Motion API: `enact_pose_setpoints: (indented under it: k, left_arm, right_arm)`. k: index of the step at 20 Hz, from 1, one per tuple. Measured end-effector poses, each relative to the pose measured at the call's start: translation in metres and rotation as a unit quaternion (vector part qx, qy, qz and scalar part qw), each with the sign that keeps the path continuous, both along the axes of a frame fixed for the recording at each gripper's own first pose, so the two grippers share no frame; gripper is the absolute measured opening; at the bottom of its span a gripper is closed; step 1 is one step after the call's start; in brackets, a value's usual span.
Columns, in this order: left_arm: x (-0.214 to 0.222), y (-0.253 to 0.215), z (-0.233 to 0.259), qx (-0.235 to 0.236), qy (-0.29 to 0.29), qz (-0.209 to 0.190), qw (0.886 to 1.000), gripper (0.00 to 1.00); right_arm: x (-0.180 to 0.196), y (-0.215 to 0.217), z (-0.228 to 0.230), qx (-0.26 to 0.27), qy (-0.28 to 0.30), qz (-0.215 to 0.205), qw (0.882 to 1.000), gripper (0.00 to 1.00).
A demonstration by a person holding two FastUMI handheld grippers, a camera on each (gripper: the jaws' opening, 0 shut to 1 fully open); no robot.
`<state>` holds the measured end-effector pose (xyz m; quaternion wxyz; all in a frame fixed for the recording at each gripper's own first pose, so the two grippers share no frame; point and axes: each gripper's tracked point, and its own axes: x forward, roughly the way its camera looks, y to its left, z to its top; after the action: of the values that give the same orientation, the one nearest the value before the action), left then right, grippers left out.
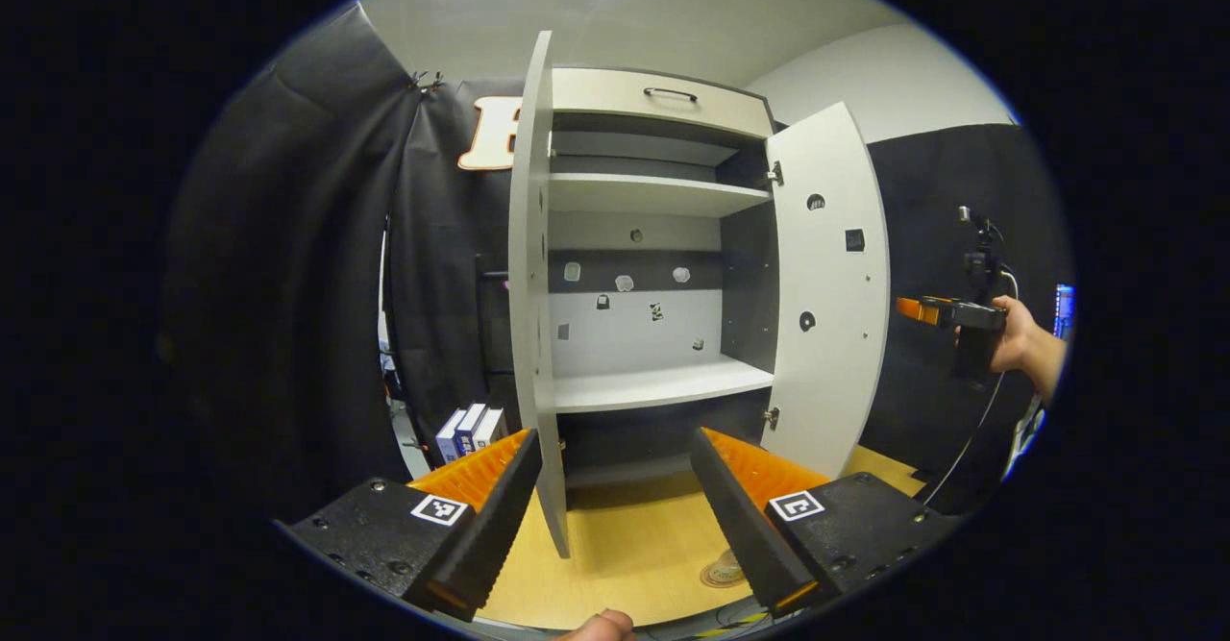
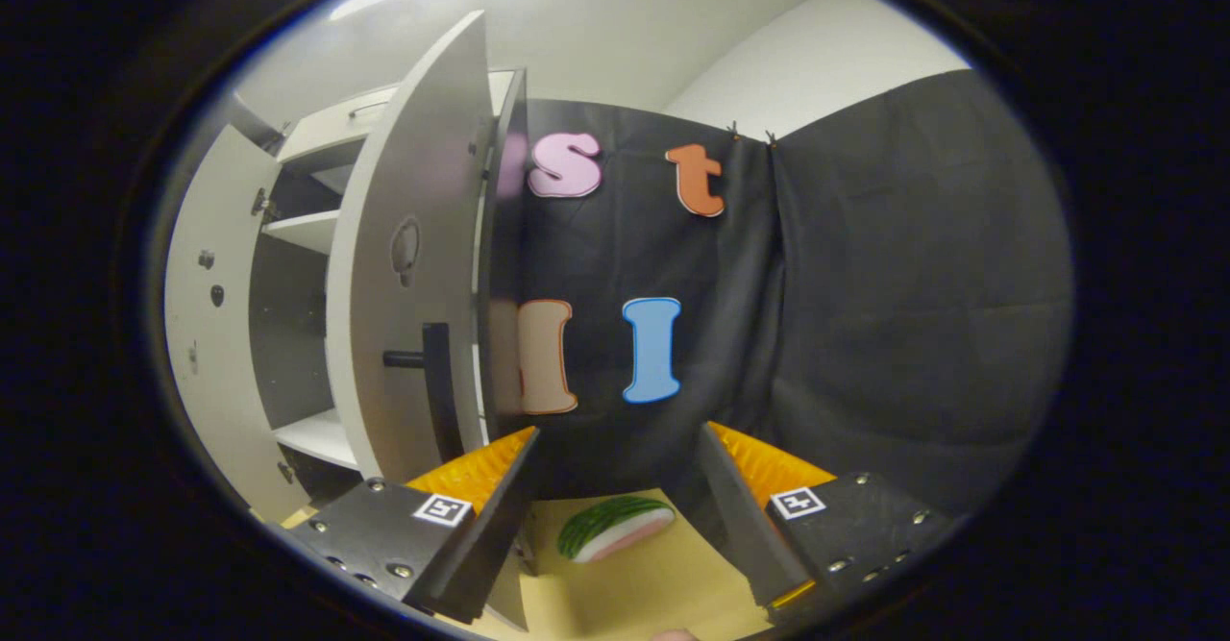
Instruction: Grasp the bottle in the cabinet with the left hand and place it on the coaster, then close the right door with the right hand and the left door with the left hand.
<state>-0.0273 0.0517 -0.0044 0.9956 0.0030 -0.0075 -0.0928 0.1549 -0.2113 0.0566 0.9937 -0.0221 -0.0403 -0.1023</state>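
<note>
A: Left gripper [image 1: 615, 516] first?
B: Its fingers [image 1: 490, 516] stand wide apart with nothing between them. The edge of the left door [image 1: 531, 266] runs down through the gap, touching neither as far as I can tell. Each finger carries a ribbed pad and a square black-and-white marker; no readable writing.
A: And past them?
B: The cabinet [image 1: 663, 93], pale boards with dark inner walls, both doors swung open. Its shelves [image 1: 653, 383] are flat and bare; I see no bottle in there. The right door [image 1: 828, 285] has small round holes. A round coaster [image 1: 723, 572] lies on the yellow wooden surface [image 1: 625, 545], by the right finger. Small boxes [image 1: 469, 430] stand left of the cabinet; their print is too small to read.
A: Right gripper [image 2: 615, 516]?
B: Also spread wide, holding nothing. A hand [image 1: 1028, 348] holds it out beyond the right door. Ahead of it lies a watermelon-slice shape [image 2: 615, 528], green rind, pale flesh, and the door's dark bar handle [image 2: 432, 382].
</note>
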Motion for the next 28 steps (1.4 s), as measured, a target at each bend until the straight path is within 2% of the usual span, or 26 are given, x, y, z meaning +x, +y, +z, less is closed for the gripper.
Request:
enact_pose_setpoints:
  k: [2,4,6,7,9,11,12,13,18,23,28]
  left_arm:
    - [0.004,-0.002,0.003,0.005,-0.007,-0.004,1.0,0.98]
    - [0.01,-0.003,0.004,0.016,-0.011,-0.002,1.0,0.98]
    - [0.011,-0.011,0.002,0.013,-0.007,-0.01,1.0,0.98]
    - [0.012,-0.016,0.0,0.008,-0.003,-0.017,1.0,1.0]
    - [0.016,-0.024,-0.002,0.0,0.003,-0.028,1.0,0.98]
    - [0.019,-0.033,-0.001,-0.002,0.005,-0.037,0.999,0.98]
    - [0.021,-0.038,0.001,-0.002,0.004,-0.043,0.999,0.98]
    - [0.021,-0.044,0.001,-0.001,0.003,-0.049,0.999,0.98]
    - [0.023,-0.064,0.007,0.005,-0.005,-0.066,0.998,0.97]
    - [0.022,-0.061,0.009,0.002,-0.007,-0.065,0.998,0.98]
    - [0.022,-0.055,0.007,-0.003,-0.005,-0.057,0.998,0.98]
  right_arm:
    - [0.011,0.014,-0.004,-0.008,0.016,0.005,1.0,0.98]
    - [0.01,0.018,0.011,-0.003,-0.005,-0.023,1.0,0.86]
    - [0.01,0.023,0.008,0.017,-0.003,-0.031,0.999,0.88]
    - [0.01,0.024,0.006,0.033,-0.003,-0.033,0.999,0.84]
    - [0.011,0.024,0.003,0.057,0.004,-0.044,0.997,0.87]
    - [0.009,0.028,0.006,0.036,-0.002,-0.046,0.998,0.86]
    - [0.008,0.031,0.008,0.018,-0.001,-0.046,0.999,0.78]
    - [0.007,0.035,0.011,0.002,0.002,-0.042,0.999,0.85]
    - [0.012,0.071,0.007,-0.003,0.016,0.014,1.0,0.86]
    - [0.013,0.084,0.005,0.005,0.011,0.025,1.0,0.85]
    - [0.018,0.106,0.002,0.017,0.016,0.057,0.998,0.85]
